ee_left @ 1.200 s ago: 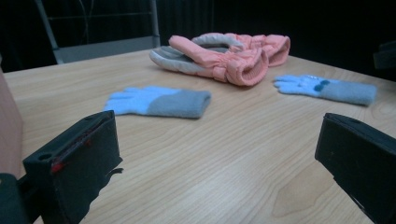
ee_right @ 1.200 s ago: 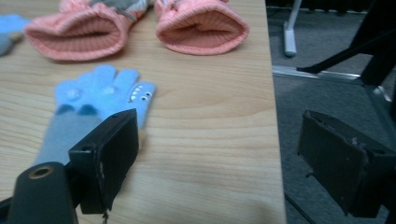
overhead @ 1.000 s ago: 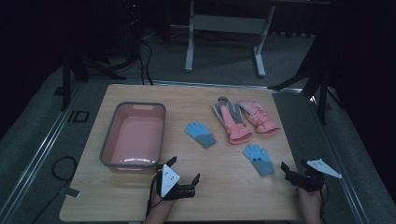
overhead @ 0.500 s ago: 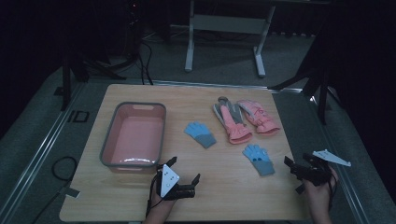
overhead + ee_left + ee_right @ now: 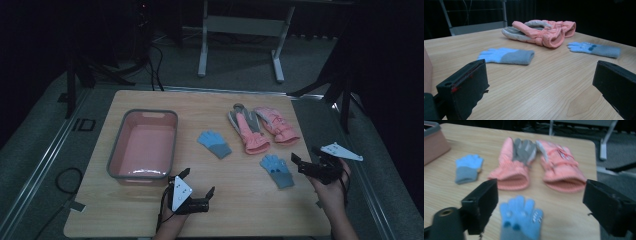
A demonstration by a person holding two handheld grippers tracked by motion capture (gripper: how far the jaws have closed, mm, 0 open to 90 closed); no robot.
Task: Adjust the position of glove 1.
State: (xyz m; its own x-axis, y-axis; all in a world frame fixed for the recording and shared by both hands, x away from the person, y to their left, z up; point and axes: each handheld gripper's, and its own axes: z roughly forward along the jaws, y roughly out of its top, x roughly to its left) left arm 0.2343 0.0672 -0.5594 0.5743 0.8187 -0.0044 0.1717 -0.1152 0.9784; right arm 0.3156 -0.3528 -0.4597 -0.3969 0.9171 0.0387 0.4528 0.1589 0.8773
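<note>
A small blue glove [image 5: 276, 170] with a grey cuff lies at the table's front right. Just right of it my right gripper [image 5: 304, 155] is open, its jaws pointing at the glove; the right gripper view shows the same blue glove [image 5: 520, 217] low between the wide jaws of that gripper [image 5: 544, 205]. A second blue glove [image 5: 214, 143] lies at mid-table. Two pink winter gloves [image 5: 248, 130] lie side by side behind them. My left gripper [image 5: 197, 181] rests open near the front edge; in its own view this gripper [image 5: 539, 82] faces the mid-table blue glove [image 5: 506, 55].
A pink tub [image 5: 142, 150] with a grey rim stands on the left half of the wooden table [image 5: 150, 102], just beyond my left gripper. A metal stand [image 5: 240, 25] is on the floor past the far edge. The table's right edge is close to my right hand.
My right gripper has moved forward and a little left from the table's right front edge, toward the nearer blue glove. The left gripper has stayed put.
</note>
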